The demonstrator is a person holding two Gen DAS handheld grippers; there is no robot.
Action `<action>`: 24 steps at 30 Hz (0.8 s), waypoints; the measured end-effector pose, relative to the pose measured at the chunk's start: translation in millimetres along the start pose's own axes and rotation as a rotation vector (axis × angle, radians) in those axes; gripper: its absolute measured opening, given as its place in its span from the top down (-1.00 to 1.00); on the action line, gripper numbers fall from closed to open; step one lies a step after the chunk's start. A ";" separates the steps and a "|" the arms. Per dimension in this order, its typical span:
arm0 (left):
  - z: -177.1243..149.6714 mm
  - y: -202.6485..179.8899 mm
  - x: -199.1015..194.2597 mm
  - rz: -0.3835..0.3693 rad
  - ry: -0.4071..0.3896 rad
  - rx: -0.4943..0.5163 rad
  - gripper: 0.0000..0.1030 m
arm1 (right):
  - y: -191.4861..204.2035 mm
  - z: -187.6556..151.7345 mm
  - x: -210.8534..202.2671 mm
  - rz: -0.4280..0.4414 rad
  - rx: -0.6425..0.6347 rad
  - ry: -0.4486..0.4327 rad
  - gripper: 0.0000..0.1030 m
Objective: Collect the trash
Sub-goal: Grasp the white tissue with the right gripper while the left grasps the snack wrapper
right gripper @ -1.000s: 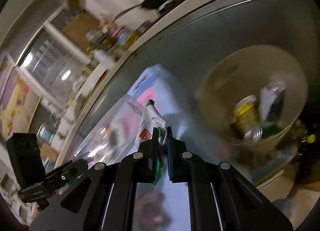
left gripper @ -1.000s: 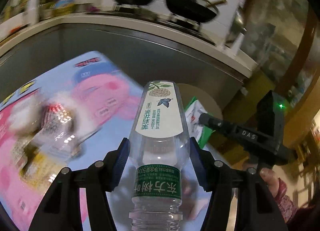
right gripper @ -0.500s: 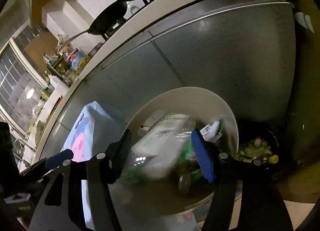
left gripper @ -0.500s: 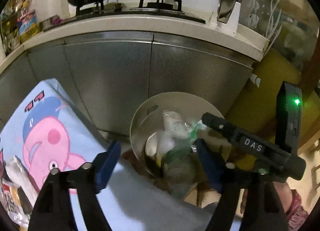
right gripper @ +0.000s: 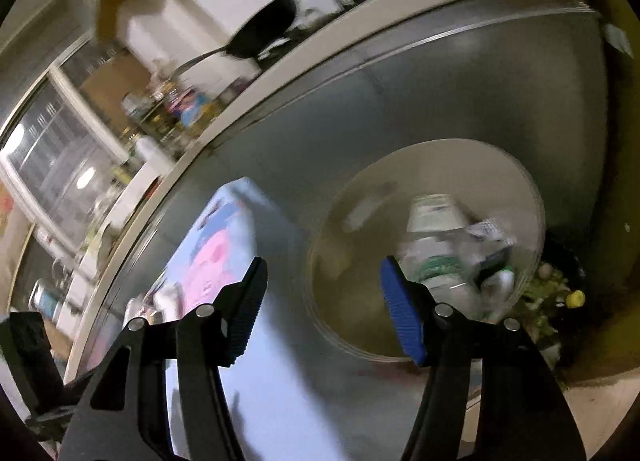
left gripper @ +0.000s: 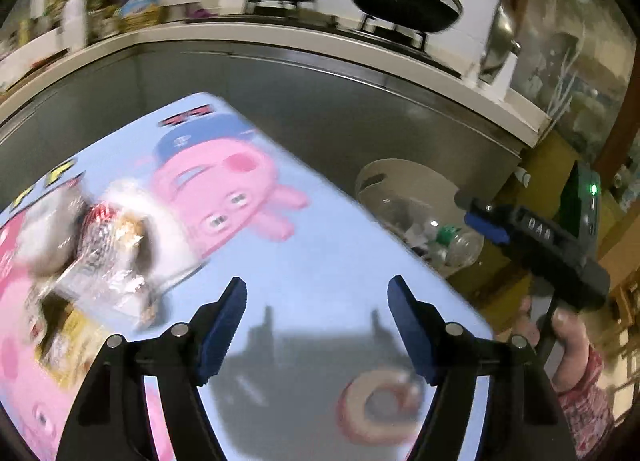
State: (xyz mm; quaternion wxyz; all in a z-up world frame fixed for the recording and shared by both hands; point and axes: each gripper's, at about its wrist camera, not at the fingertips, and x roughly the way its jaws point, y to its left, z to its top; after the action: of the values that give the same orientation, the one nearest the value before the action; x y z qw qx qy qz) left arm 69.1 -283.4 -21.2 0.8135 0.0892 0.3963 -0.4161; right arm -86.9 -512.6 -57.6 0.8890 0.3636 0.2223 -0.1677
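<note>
Closing slightly, both hand-held grippers (left gripper: pixel 316 321) (right gripper: pixel 322 311) empty, wide-jawed; wrappers (left gripper: pixel 104 245) on cartoon table (left gripper: pixel 320 245), bin (right gripper: pixel 432 261) beside.

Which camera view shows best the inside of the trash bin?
The right wrist view: it looks down into the trash bin, showing the plastic bottle and wrappers inside. The left wrist view shows the bin only small, from the side, beyond the table edge.

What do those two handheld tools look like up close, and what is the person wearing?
Each tool is a black plastic frame with silver rivets, forking into two fingers tipped with ribbed blue pads: the left tool and the right tool match. From the side, the right one shows white lettering and a green light on a black box. The hand gripping its handle wears a red patterned knit sleeve.
</note>
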 end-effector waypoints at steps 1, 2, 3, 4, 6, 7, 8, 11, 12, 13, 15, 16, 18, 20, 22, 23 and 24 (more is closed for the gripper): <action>-8.8 10.2 -10.5 0.003 -0.007 -0.021 -0.41 | 15.8 -4.6 3.2 0.026 -0.024 0.014 -0.12; -15.0 17.4 -18.2 0.009 -0.011 -0.037 -0.41 | 25.1 -7.2 5.4 0.041 -0.036 0.024 -0.11; -22.2 26.0 -26.6 0.018 -0.017 -0.053 -0.41 | 36.1 -10.8 9.2 0.059 -0.051 0.039 -0.10; -32.0 39.1 -37.7 0.034 -0.025 -0.075 -0.40 | 50.7 -16.9 15.7 0.087 -0.071 0.066 -0.03; -43.9 57.8 -50.8 0.071 -0.033 -0.107 -0.34 | 77.8 -30.8 31.0 0.131 -0.109 0.128 0.10; -51.3 72.6 -59.4 0.097 -0.038 -0.134 -0.33 | 91.2 -38.3 38.6 0.147 -0.129 0.157 0.11; -55.9 83.8 -65.2 0.113 -0.043 -0.160 -0.33 | 102.2 -44.8 44.1 0.156 -0.146 0.176 0.11; -67.6 122.3 -81.5 0.145 -0.054 -0.259 -0.29 | 144.0 -66.9 68.0 0.198 -0.221 0.253 0.11; -70.5 132.4 -86.1 0.142 -0.058 -0.289 -0.22 | 157.8 -71.8 78.0 0.222 -0.231 0.279 0.11; -73.1 141.5 -90.7 0.136 -0.064 -0.317 -0.19 | 166.3 -73.6 86.1 0.235 -0.228 0.296 0.11; -77.1 156.6 -99.3 0.117 -0.079 -0.360 -0.07 | 181.0 -73.8 101.9 0.258 -0.215 0.320 0.11; -77.8 161.7 -101.6 0.106 -0.084 -0.370 -0.04 | 189.3 -71.9 109.5 0.267 -0.215 0.320 0.12; -77.6 164.7 -102.3 0.088 -0.088 -0.377 0.00 | 205.1 -64.6 122.8 0.273 -0.237 0.317 0.15; -78.4 167.6 -101.7 0.074 -0.089 -0.378 0.00 | 223.0 -57.7 142.2 0.252 -0.288 0.322 0.32; -77.1 166.9 -98.3 0.053 -0.081 -0.377 0.00 | 232.7 -56.4 157.1 0.244 -0.309 0.340 0.36; -77.7 168.1 -96.2 0.044 -0.077 -0.378 0.00 | 236.2 -59.3 165.2 0.239 -0.323 0.366 0.40; -77.6 167.6 -93.2 0.033 -0.069 -0.378 0.00 | 235.7 -62.5 168.8 0.234 -0.327 0.392 0.43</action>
State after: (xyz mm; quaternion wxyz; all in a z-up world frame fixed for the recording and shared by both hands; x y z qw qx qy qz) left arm 118.4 -83.1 -37.1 0.8356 -0.0730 0.4379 -0.3236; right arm 147.0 -330.5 -50.0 0.8893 0.2642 0.3704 0.0476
